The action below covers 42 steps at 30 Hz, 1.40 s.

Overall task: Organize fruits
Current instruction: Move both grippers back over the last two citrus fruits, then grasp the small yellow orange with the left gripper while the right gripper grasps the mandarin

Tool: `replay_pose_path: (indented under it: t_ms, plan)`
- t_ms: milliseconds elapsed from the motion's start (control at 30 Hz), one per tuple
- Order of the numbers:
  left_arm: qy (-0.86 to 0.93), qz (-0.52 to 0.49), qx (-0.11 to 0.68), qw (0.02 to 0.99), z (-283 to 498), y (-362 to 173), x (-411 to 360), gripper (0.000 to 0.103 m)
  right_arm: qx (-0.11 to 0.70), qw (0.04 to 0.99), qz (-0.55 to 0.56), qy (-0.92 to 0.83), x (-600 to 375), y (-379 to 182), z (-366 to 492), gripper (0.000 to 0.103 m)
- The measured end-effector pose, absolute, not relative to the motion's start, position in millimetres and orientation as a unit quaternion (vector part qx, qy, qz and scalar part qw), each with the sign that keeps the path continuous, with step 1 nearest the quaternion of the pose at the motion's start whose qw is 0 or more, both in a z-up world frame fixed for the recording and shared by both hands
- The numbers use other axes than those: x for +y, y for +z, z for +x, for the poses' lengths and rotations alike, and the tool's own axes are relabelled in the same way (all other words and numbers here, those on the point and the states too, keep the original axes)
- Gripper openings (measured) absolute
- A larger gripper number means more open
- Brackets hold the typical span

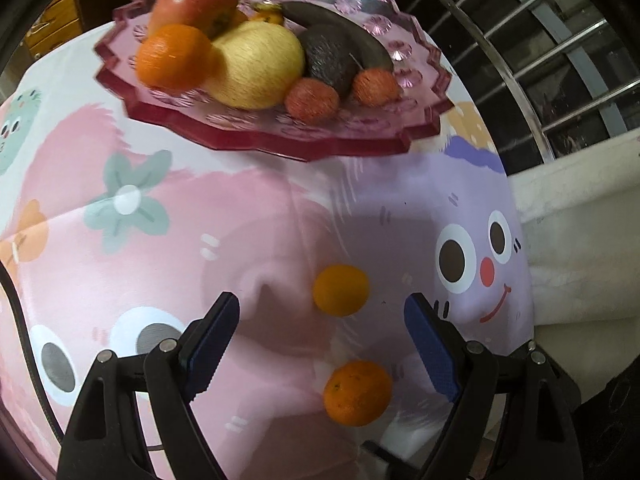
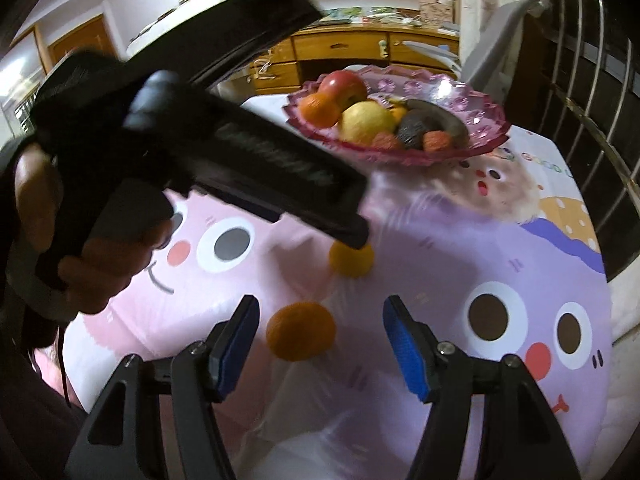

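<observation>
between the spread fingers of the left gripper (image 1: 322, 344), seen from the left wrist, two loose fruits lie on the tablecloth (image 1: 160, 248): a tangerine (image 1: 357, 393) close in and a smaller orange ball (image 1: 341, 290) just past the fingertips. neither is touched, and the jaws stand wide and hold nothing. beyond them a pink glass dish (image 1: 280, 144) already carries an apple, an orange, a pear and dark fruit, so the work looks nearly done, with these two left to gather. a barred window (image 1: 560, 60) stands at the right.

from the right wrist, the right gripper (image 2: 320, 340) is also wide and empty, with the tangerine (image 2: 301, 330) near its left finger. the left gripper's body crosses above, half hiding the orange ball (image 2: 352, 258). the next move probably calls for one gripper to drop around a fruit and close gently, since round fruit may roll on the wrinkled cloth. a wooden cabinet (image 2: 360, 48) stands behind the dish (image 2: 460, 148).
</observation>
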<state>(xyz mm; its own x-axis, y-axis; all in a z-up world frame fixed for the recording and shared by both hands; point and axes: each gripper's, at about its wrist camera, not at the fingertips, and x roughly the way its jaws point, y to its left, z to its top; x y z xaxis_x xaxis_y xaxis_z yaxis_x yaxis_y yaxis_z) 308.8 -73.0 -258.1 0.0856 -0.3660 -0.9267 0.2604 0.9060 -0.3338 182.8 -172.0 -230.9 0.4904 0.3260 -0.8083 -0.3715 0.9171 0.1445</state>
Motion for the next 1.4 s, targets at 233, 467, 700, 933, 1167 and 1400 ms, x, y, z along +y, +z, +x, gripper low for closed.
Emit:
replay_pose_path:
  t_ms: [233, 467, 700, 933, 1167, 1400]
  plan:
    - [-0.223, -0.035, 0.647, 0.728, 311, -267, -85, 0.066, 0.459, 0.86, -0.056, 0.214, -159, -249, 169, 0.065]
    - [-0.225, -0.037, 0.652, 0.723, 313, -273, -90, 0.054, 0.463, 0.856, -0.069, 0.219, -149, -262, 166, 0.065]
    - [-0.228, -0.046, 0.654, 0.72, 313, -278, -96, 0.039, 0.466, 0.854, -0.068, 0.222, -151, -267, 169, 0.058]
    - [-0.22, -0.05, 0.654, 0.722, 314, -278, -98, 0.032, 0.466, 0.852, -0.057, 0.23, -159, -269, 170, 0.045]
    - [-0.209, -0.061, 0.654, 0.725, 313, -274, -95, 0.031, 0.475, 0.843, -0.053, 0.246, -163, -269, 173, 0.043]
    - [-0.197, -0.095, 0.644, 0.734, 309, -256, -77, 0.031, 0.492, 0.831, -0.044, 0.255, -170, -265, 176, 0.042]
